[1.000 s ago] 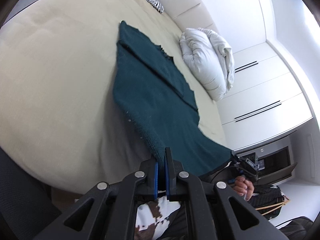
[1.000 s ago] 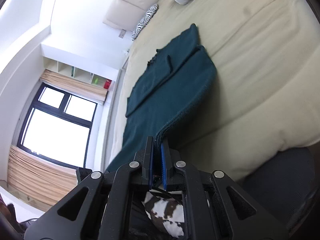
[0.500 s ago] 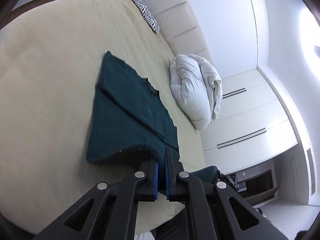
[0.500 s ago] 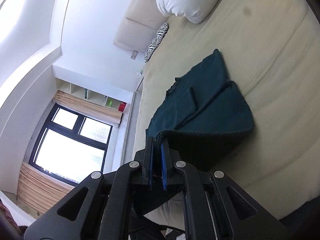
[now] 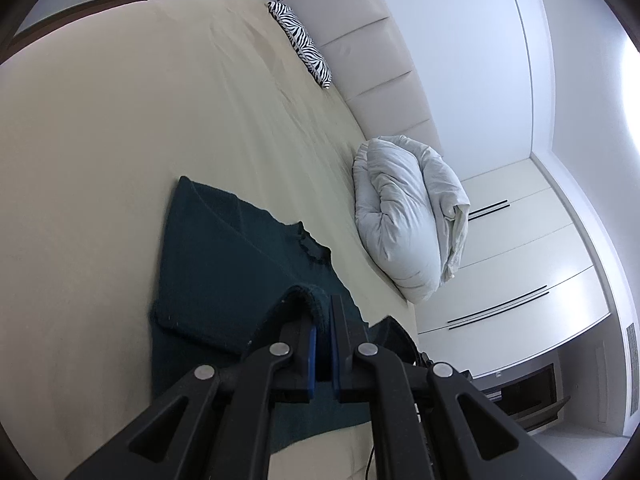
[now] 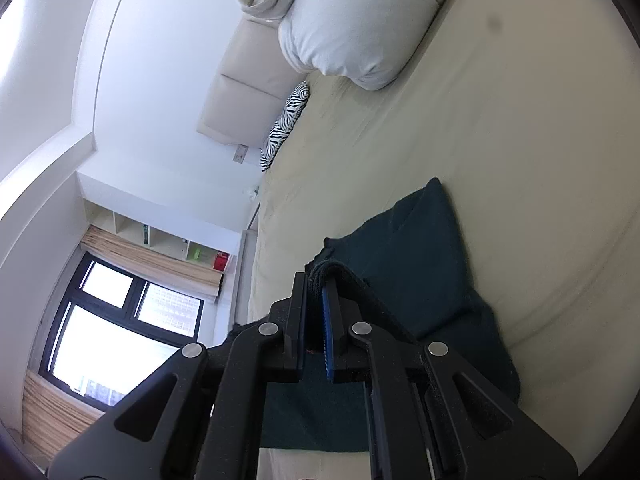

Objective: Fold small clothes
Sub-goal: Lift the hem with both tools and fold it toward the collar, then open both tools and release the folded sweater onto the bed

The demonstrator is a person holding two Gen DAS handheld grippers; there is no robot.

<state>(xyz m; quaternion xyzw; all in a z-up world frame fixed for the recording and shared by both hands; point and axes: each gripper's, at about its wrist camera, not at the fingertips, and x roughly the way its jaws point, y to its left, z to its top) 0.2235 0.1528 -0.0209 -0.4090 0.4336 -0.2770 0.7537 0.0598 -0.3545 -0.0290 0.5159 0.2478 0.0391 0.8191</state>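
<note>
The dark green sweater [image 5: 224, 264] lies on the bed [image 5: 120, 128], near its foot edge, and the fold is partway through. Each tool is clamped on a corner of the hem: the left tool [image 5: 324, 316] pinches a ribbed edge that arches up over its blue pads, and the right tool [image 6: 316, 284] grips a bunched strip of the same knit between its jaws. Both corners are lifted off the bed and held over the lower part of the garment, so the bottom half is doubling over the top half (a lengthwise crease in the left view suggests the side or sleeve was already turned in, though I cannot be sure).

Left to do, as I judge it: carry the hem on toward the neckline, lay it flat, let go, and smooth the result. A further fold may be wanted, since the bundle looks wide.

The sweater's long axis runs from the foot edge of the bed, where the tools are, toward the headboard [image 5: 372, 64]. Its scalloped neckline [image 5: 308, 244] is the far end, pointing toward the headboard and the rolled white duvet [image 5: 404, 224]; the zebra pillow [image 5: 300, 40] lies well beyond. The near end is a soft fold line, hidden under the tools.
</note>
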